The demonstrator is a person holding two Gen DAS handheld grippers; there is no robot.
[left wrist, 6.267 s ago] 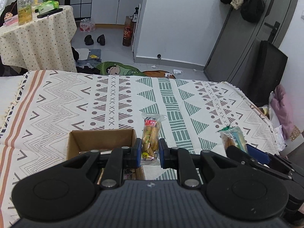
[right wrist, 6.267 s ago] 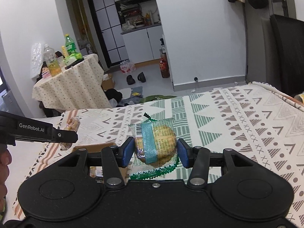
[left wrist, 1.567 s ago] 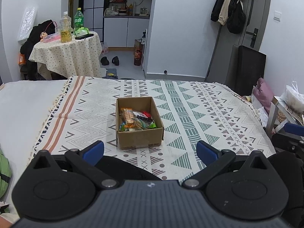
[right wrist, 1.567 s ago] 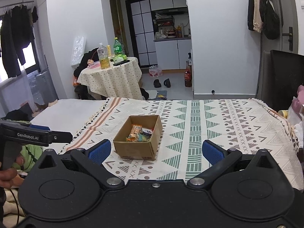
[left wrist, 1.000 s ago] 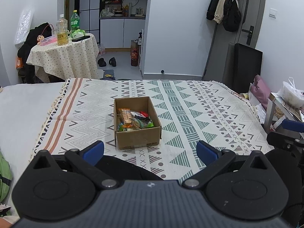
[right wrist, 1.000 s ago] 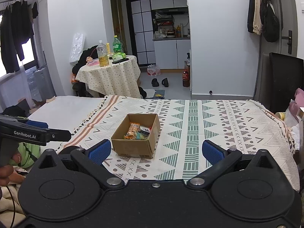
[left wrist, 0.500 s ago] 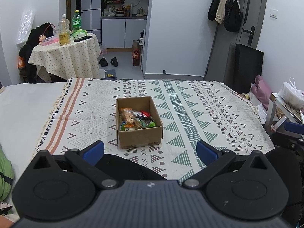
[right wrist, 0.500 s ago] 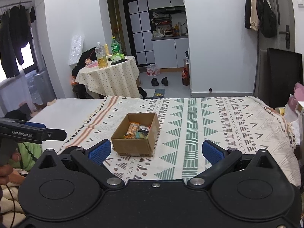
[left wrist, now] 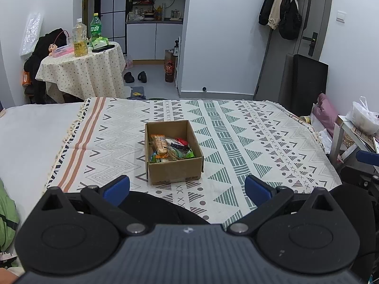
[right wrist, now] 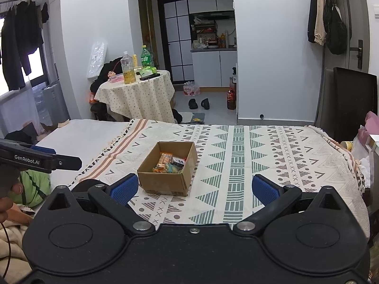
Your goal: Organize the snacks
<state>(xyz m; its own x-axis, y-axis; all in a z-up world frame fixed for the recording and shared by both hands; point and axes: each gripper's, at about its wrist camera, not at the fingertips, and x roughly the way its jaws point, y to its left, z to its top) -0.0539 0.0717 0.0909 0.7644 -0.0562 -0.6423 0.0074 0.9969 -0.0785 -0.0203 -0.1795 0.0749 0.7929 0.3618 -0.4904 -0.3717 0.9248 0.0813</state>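
The left gripper (left wrist: 187, 187) was observed held back from the patterned cloth (left wrist: 248, 142), its blue-padded fingers (left wrist: 117, 187) spread wide with nothing between them. The right gripper (right wrist: 194, 187) was likewise found with fingers (right wrist: 263, 188) spread apart and empty.

A cardboard box (left wrist: 174, 169) was recorded standing upright and open-topped on the cloth, near its middle, well apart from both grippers. In the right wrist view the box (right wrist: 165, 181) was seen just beyond the left fingertip. Several wrapped snacks (left wrist: 169, 148) were noted lying inside the box, piled toward its near end; an orange-wrapped pack lay lengthwise along the left wall, and green-edged and red-and-dark wrappers were seen beside it. The same snacks (right wrist: 169, 162) were seen from the right wrist view. Individual items could not be counted reliably.

No snacks were seen on the cloth outside the box.

The left gripper's body, marked "GenRobot.AI", was seen at the left edge of the right wrist view (right wrist: 40, 157), held by a hand (right wrist: 9, 189) partly in frame. A round table (left wrist: 83, 71) with bottles was noted in the background.
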